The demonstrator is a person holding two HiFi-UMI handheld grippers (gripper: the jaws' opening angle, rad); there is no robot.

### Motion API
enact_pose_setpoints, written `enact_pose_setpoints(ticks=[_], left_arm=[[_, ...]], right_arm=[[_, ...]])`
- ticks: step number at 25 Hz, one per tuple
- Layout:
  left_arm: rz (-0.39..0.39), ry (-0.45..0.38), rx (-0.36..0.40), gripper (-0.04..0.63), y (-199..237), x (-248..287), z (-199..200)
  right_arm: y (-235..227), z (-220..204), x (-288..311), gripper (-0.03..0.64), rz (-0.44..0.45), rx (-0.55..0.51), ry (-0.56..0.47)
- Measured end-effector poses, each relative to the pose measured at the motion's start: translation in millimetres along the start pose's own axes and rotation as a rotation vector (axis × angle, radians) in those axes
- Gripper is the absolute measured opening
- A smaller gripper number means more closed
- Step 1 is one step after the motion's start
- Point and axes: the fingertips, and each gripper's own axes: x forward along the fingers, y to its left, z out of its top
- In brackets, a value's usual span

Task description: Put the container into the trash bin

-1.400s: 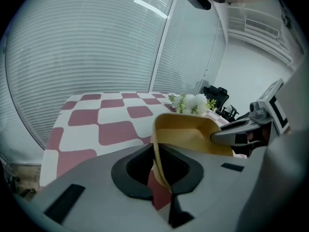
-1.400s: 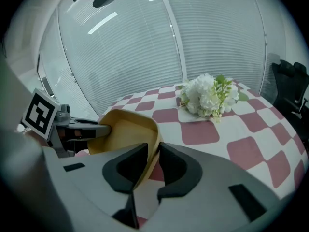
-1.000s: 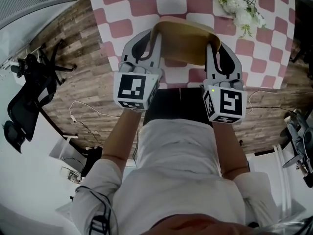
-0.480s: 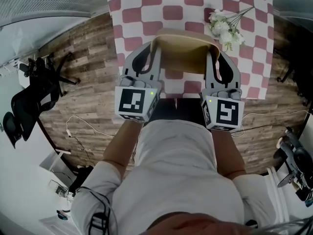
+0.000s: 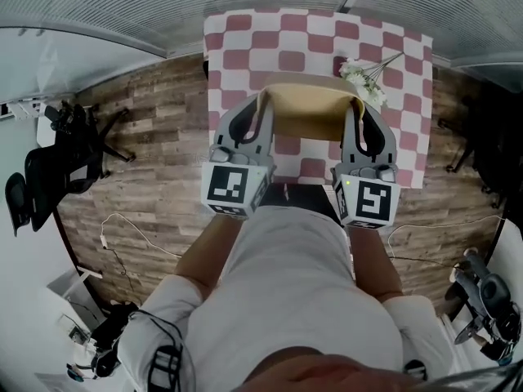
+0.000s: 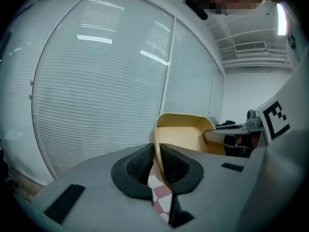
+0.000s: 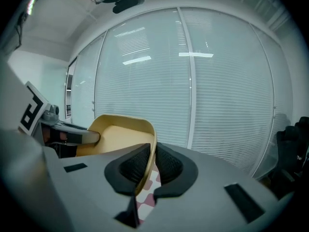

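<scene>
Now the container point(image 5: 311, 111) hangs higher above the checkered table point(image 5: 282, 37).

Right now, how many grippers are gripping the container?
2. The left gripper pinches the container's left wall; the right gripper, jaws closing, has the right wall between its pads. No other gripper is in view.

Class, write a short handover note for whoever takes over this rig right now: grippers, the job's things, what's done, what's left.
Left gripper: shut on the yellow container's left wall.
Right gripper: jaws closing, pads on its right wall.
Container: held in the air above the checkered table.
Done: pickup. Left: carry it to the trash bin, which no view shows, and drop it in.
</scene>
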Motion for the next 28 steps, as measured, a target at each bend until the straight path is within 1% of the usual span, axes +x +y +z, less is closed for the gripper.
enact_pose_setpoints(ticks=[5, 10, 13, 16, 19, 23, 28], left_arm=[[0.018, -0.056, 0.02, 0.052, -13.1, -11.6, 23.6], [0.027, -0.092, 0.027, 0.053, -26.3, -30.4, 42.9], [0.035, -0.112, 0.034, 0.052, -31.2, -38.2, 51.2], [0.058, -0.123, 0.032, 0.054, -31.3, -45.1, 51.4], [0.1, -0.13, 0.01, 0.053, -25.7, -56.1, 49.7], [0.173, -0.132, -0.021, 0.054, -10.8, -76.8, 43.0], [0.3, -0.152, -0.048, 0.054, 17.5, -111.4, 38.8]], right_arm=[[-5.9, 24.9, -15.2, 0.051, 0.0, -0.021, -0.071], [-7.0, 49.7, -38.2, 0.051, 0.006, -0.041, -0.126], [-7.1, 57.3, -45.2, 0.051, 0.011, -0.043, -0.147], [-3.8, 60.2, -47.4, 0.049, 0.03, -0.055, -0.156], [6.5, 62.9, -45.5, 0.049, 0.071, -0.068, -0.165], [29.3, 68.2, -39.8, 0.048, 0.15, -0.087, -0.176], [71.5, 77.1, -27.7, 0.046, 0.274, -0.114, -0.197]])
